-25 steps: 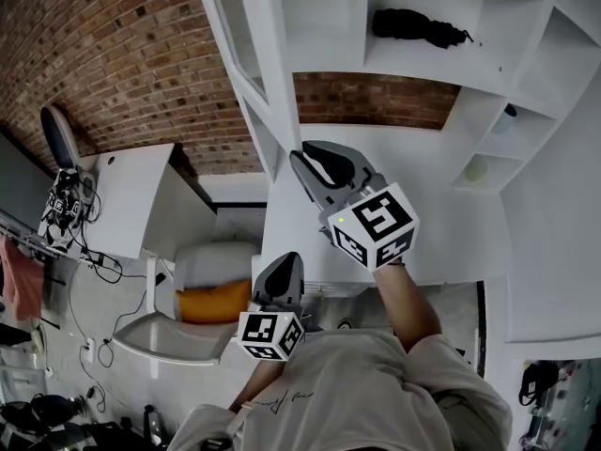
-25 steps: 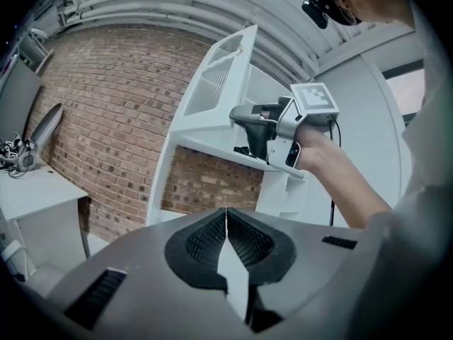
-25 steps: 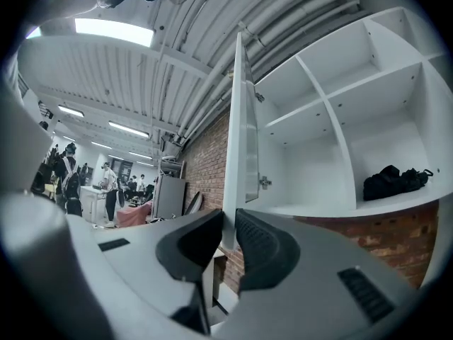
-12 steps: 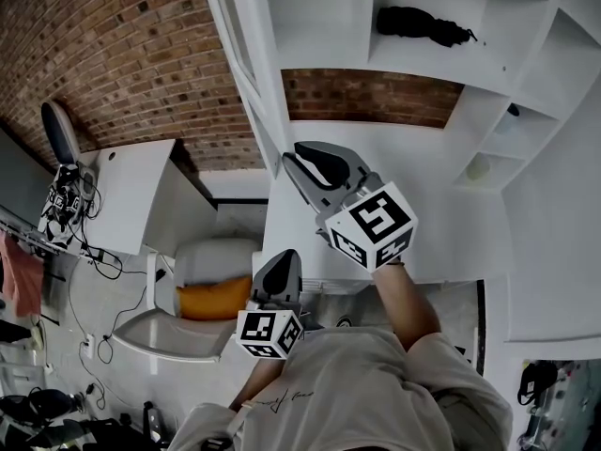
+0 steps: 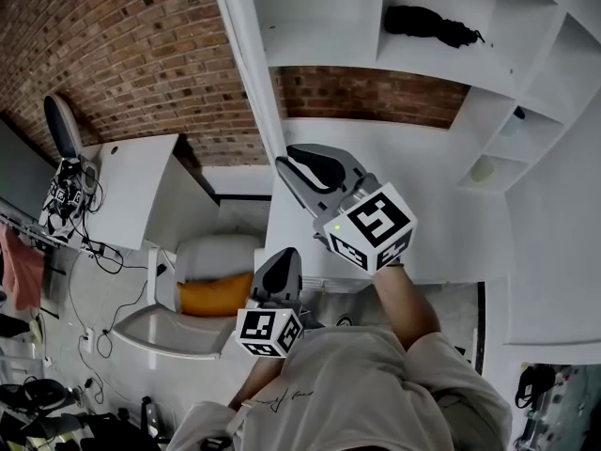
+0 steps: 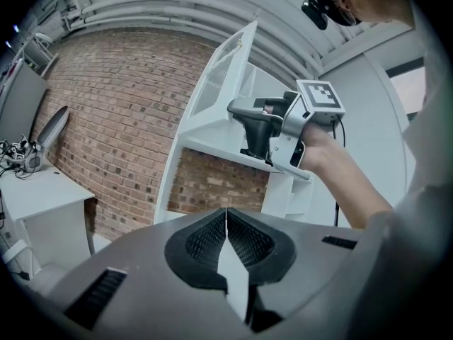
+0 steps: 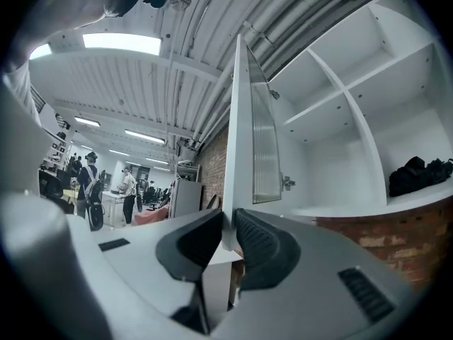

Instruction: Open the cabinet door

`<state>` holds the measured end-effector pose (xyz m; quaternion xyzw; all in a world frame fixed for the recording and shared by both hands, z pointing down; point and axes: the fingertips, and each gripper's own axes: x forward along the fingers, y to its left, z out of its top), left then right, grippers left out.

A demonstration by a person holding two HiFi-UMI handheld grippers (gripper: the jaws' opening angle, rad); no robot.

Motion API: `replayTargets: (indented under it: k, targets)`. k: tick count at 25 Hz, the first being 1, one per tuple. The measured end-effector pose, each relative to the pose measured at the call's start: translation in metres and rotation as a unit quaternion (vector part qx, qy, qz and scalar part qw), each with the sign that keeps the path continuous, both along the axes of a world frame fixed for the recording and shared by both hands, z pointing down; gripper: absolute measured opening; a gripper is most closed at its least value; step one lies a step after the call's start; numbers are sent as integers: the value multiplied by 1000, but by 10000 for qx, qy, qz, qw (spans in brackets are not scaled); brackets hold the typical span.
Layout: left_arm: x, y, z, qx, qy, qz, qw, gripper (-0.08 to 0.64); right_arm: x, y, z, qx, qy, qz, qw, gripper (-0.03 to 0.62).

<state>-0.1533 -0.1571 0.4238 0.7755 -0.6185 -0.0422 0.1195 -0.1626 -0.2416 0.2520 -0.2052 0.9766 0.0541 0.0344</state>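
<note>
The right gripper (image 7: pixel 228 222) is clamped on the free edge of the cabinet door (image 7: pixel 241 140) near its lower corner, with one jaw on each face. The door stands open, angled out from the left side of the cabinet (image 5: pixel 329 17). The left gripper (image 6: pixel 226 214) is held lower, with its jaws together and nothing between them.

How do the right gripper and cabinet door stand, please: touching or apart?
Touching. The right gripper view shows the right gripper clamped on the edge of the cabinet door.
</note>
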Motion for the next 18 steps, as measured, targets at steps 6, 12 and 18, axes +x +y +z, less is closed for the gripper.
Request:
replayTargets:
  k: [6, 12, 18]
  targets:
    - [-7, 2, 0, 0, 3, -85, 10000, 17, -12, 7, 0, 55, 8, -191, 9998, 71]
    - [-14, 7, 0, 20, 14, -171, 9999, 17, -23, 14, 1, 73, 20, -288, 9996, 69]
    - [-26, 12, -1, 42, 17, -298, 9995, 17, -34, 19, 1, 71, 19, -366, 9993, 67]
